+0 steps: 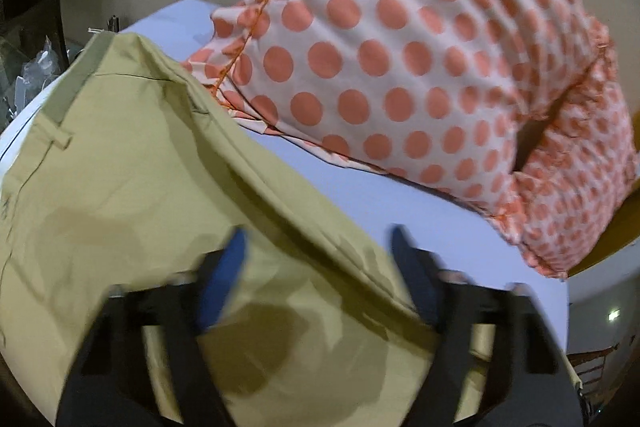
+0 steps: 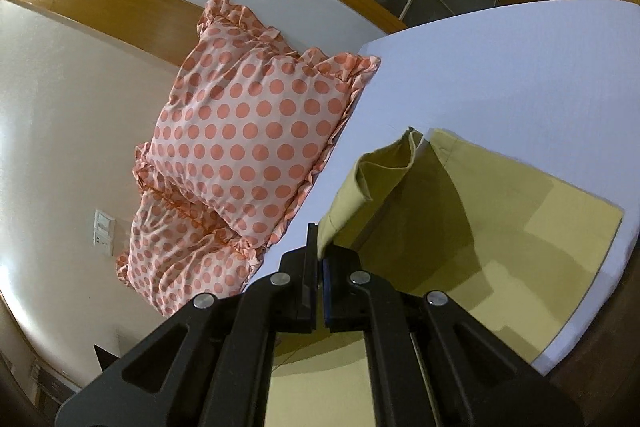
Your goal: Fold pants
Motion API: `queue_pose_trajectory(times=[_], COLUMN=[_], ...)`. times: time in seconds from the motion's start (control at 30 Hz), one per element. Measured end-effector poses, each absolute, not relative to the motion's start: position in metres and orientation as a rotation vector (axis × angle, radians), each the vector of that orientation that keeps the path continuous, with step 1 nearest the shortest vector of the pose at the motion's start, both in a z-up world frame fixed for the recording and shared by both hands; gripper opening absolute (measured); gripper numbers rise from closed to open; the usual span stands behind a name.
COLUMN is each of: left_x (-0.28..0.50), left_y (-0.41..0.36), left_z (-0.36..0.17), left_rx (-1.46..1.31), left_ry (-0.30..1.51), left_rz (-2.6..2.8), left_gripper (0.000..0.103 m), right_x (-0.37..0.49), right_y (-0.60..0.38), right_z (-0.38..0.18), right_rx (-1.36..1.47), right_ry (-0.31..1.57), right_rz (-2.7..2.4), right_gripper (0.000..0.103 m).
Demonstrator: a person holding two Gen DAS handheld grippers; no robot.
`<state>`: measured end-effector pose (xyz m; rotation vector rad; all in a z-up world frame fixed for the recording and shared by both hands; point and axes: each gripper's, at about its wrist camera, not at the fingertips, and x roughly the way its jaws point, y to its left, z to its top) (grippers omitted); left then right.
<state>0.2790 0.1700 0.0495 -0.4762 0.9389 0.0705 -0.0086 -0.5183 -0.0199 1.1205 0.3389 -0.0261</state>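
Khaki pants [image 1: 132, 187] lie on a bed with a pale blue sheet [image 1: 360, 195]; the waistband with a belt loop shows at the upper left in the left wrist view. My left gripper [image 1: 320, 255] is open just above the pants, its blue-padded fingers [image 1: 224, 279] spread wide, holding nothing. My right gripper [image 2: 319, 259] is shut on a lifted fold of the pants [image 2: 376, 179], which rises from the fingertips. The rest of the pants [image 2: 520, 227] lies flat on the sheet [image 2: 480, 67].
Two white pillows with orange dots [image 1: 400, 47] lie stacked at the head of the bed, also in the right wrist view [image 2: 248, 135]. A wooden bed frame [image 2: 120, 7] and a beige wall [image 2: 60, 107] are beyond. The bed edge [image 2: 580, 307] is close on the right.
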Motion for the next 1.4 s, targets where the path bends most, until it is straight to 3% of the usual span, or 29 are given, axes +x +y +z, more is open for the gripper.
queue_pose_trajectory(times=[0.03,0.17,0.3,0.43,0.6,0.8,0.87,0.97,1.0,1.03,1.33,1.37,1.4], left_x=[0.282,0.236,0.117,0.014,-0.037,-0.048,-0.049,-0.058,-0.064,-0.068,-0.087,-0.086,-0.086], left_y=[0.173,0.18,0.174,0.168,0.161,0.155,0.153,0.153,0.155,0.158,0.169,0.169,0.168], left_z=[0.044,0.051,0.083,0.07,0.033,0.021,0.016,0.006,0.002,-0.001,-0.009,-0.008,-0.007], left_rx=[-0.483,-0.519,-0.449,-0.454,-0.5,-0.475,-0.465,-0.458,-0.47,-0.483,-0.533,-0.526,-0.522], left_ry=[0.965,0.922,0.759,0.74,0.801,0.787,0.795,0.791,0.782,0.775,0.722,0.719,0.718], left_rz=[0.078,0.06,0.015,0.016,0.028,0.025,0.024,0.021,0.02,0.018,0.016,0.017,0.015], left_gripper=[0.005,0.004,0.005,0.006,0.006,0.006,0.01,0.026,0.037,0.043,0.053,0.054,0.055], right_x=[-0.009,-0.014,-0.032,-0.052,-0.061,-0.067,-0.069,-0.083,-0.087,-0.091,-0.078,-0.078,-0.076], right_y=[-0.519,-0.521,-0.53,-0.538,-0.545,-0.549,-0.549,-0.554,-0.556,-0.557,-0.551,-0.548,-0.545], right_z=[-0.02,-0.013,-0.003,-0.016,-0.052,-0.068,-0.067,-0.062,-0.06,-0.058,-0.072,-0.072,-0.073], right_rx=[1.124,1.087,1.057,1.069,1.122,1.093,1.059,1.022,0.999,0.977,0.908,0.906,0.907], right_ry=[0.337,0.321,0.259,0.26,0.337,0.408,0.441,0.419,0.401,0.387,0.426,0.425,0.426], right_rz=[-0.026,-0.044,-0.079,-0.125,-0.197,-0.251,-0.285,-0.357,-0.38,-0.408,-0.419,-0.4,-0.376], right_gripper=[0.002,0.002,0.002,0.002,0.002,0.002,0.006,0.045,0.056,0.056,0.054,0.051,0.038])
